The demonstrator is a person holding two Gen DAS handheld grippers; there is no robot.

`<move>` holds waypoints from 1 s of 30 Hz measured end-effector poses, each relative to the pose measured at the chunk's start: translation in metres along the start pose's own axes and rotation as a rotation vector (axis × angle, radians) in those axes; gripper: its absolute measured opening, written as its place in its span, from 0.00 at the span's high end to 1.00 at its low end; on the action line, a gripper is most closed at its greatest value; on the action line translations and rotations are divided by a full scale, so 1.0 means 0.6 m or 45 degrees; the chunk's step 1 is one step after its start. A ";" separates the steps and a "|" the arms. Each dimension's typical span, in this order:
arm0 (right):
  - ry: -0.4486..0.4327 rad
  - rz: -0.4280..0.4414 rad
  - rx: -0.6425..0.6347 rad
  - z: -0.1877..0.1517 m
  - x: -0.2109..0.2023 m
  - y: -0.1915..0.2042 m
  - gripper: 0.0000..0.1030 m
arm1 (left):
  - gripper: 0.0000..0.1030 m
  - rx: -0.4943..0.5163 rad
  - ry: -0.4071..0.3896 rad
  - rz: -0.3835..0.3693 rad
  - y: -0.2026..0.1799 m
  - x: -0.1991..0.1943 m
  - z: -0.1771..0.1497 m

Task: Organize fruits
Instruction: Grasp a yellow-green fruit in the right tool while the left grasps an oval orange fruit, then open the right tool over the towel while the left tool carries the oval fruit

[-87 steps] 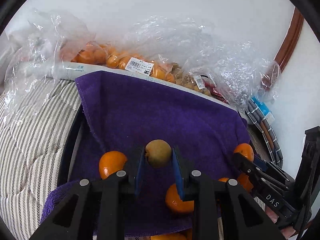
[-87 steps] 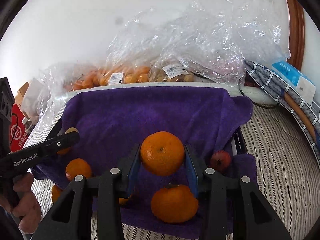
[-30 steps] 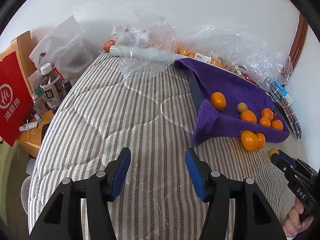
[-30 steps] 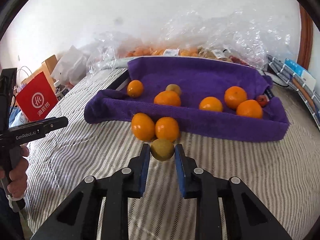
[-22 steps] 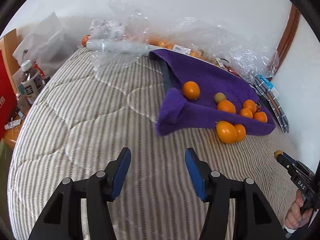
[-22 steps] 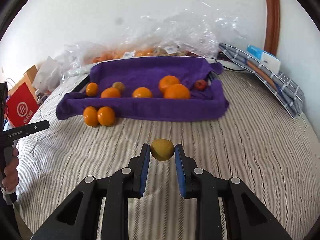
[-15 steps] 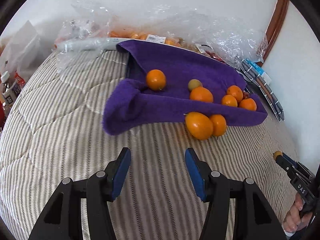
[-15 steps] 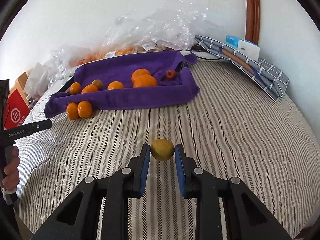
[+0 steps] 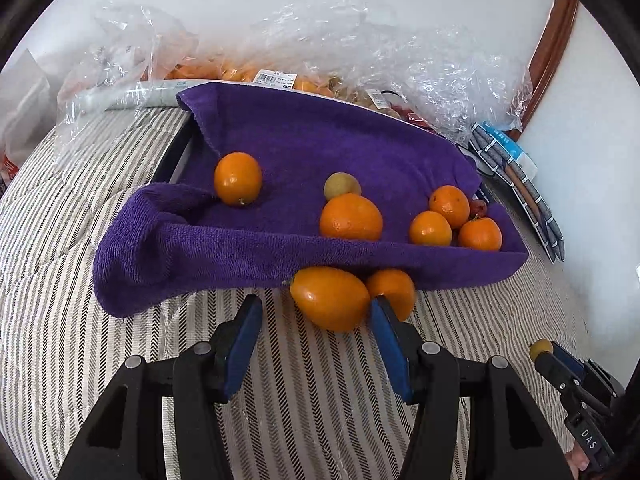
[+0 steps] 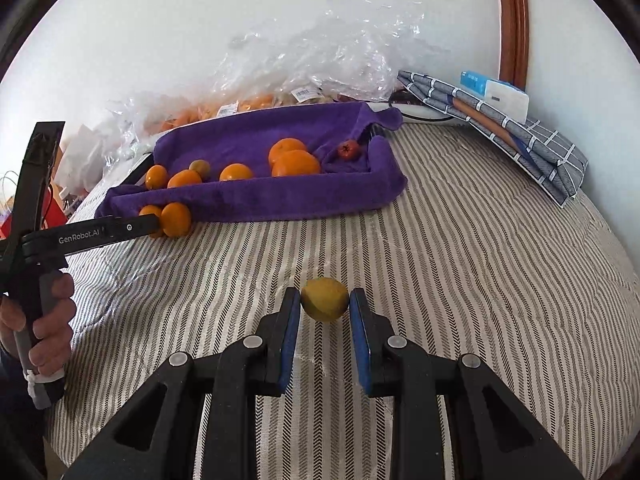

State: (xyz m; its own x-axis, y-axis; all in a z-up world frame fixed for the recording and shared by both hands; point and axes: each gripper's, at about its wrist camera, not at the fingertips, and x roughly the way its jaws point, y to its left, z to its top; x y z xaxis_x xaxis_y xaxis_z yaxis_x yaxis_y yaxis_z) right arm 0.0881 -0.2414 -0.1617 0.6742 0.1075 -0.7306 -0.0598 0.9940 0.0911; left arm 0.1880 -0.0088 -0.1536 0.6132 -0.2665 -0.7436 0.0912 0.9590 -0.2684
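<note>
A handheld right gripper (image 10: 324, 305) clamps a small yellow-green fruit (image 10: 324, 299) between its blue pads (image 10: 290, 328), carrying it just above a striped quilt (image 10: 460, 264), well apart from the purple towel (image 10: 280, 196) that lies toward 11 o'clock in the right wrist view. The fruit sits at the very tips of the fingers, dead ahead at 12 o'clock.

The left gripper (image 9: 316, 320) stands spread wide with nothing in its grip. An oval orange (image 9: 329, 298) lies on the quilt just beyond the finger tips, toward 12 o'clock and close against the inner face of the right-hand pad; whether it touches the pad cannot be told. A rounder orange (image 9: 394, 290) lies beside it at about 1 o'clock, partly behind that pad. Both press against the towel's front fold.

On the towel rest five more oranges, a pale green fruit (image 9: 341, 186) and a small red fruit (image 10: 347, 149). Clear plastic bags (image 9: 360, 48) of fruit line the wall behind.
</note>
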 end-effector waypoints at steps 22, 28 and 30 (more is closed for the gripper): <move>-0.100 -0.026 0.053 0.120 0.045 -0.019 0.75 | 0.61 -0.023 -0.133 0.085 0.033 -0.066 0.033; -0.103 -0.050 -0.011 0.165 0.091 -0.021 0.75 | 0.61 -0.047 -0.145 0.075 0.034 -0.035 0.088; -0.106 -0.047 -0.021 0.173 0.104 -0.024 0.75 | 0.61 -0.035 -0.147 0.095 0.029 -0.020 0.097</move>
State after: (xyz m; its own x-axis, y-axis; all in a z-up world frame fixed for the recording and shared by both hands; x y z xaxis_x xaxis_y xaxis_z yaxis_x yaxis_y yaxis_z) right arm 0.2075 -0.2506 -0.1385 0.7351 0.0693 -0.6744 -0.0450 0.9976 0.0536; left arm 0.2282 0.0167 -0.1138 0.7039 -0.1799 -0.6871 0.0211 0.9722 -0.2330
